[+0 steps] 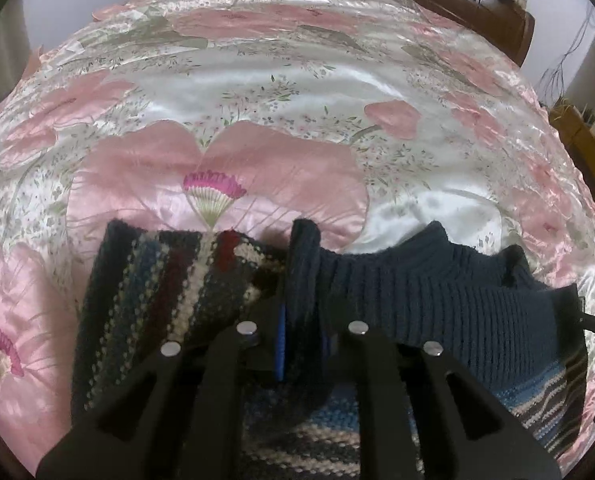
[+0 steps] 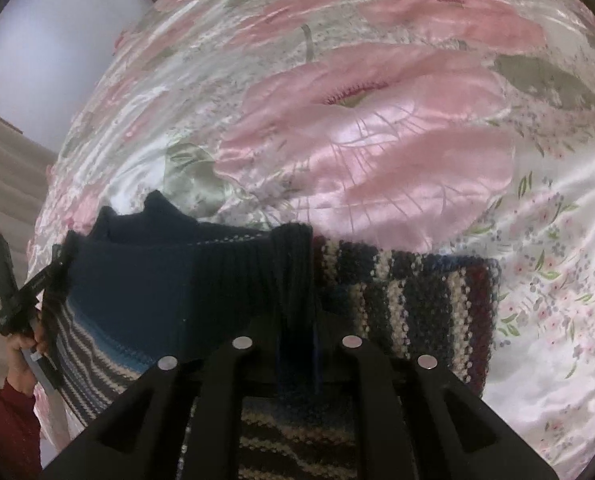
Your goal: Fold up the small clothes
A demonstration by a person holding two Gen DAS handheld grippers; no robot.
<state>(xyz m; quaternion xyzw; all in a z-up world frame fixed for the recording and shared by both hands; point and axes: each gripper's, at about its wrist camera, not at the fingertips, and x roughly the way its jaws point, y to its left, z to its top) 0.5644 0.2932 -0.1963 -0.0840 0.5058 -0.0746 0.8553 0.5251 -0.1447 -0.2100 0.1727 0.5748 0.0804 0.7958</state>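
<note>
We have a small knitted sweater (image 1: 417,292) lying on the bed (image 1: 257,92), over the shiny pink flowered cover, close to the near edge. It is navy with a ribbed part and has striped sleeves and a striped lower body. We judge it soft and limp, rather light but thick, so it will sag when lifted and will not keep a sharp crease; the satin cover below looks slippery, so the garment may slide when we pull. The best places to take hold seem the thick ribbed edges, where the knit does not stretch so much. Our left tool (image 1: 301,320) is pressed together on a fold of the navy ribbed knit, which stands up between its fingers, with a striped sleeve (image 1: 157,280) just beside it. Our right tool (image 2: 297,332) pinches a similar ribbed fold in the same way, and the other striped sleeve (image 2: 417,300) lies on its right.
</note>
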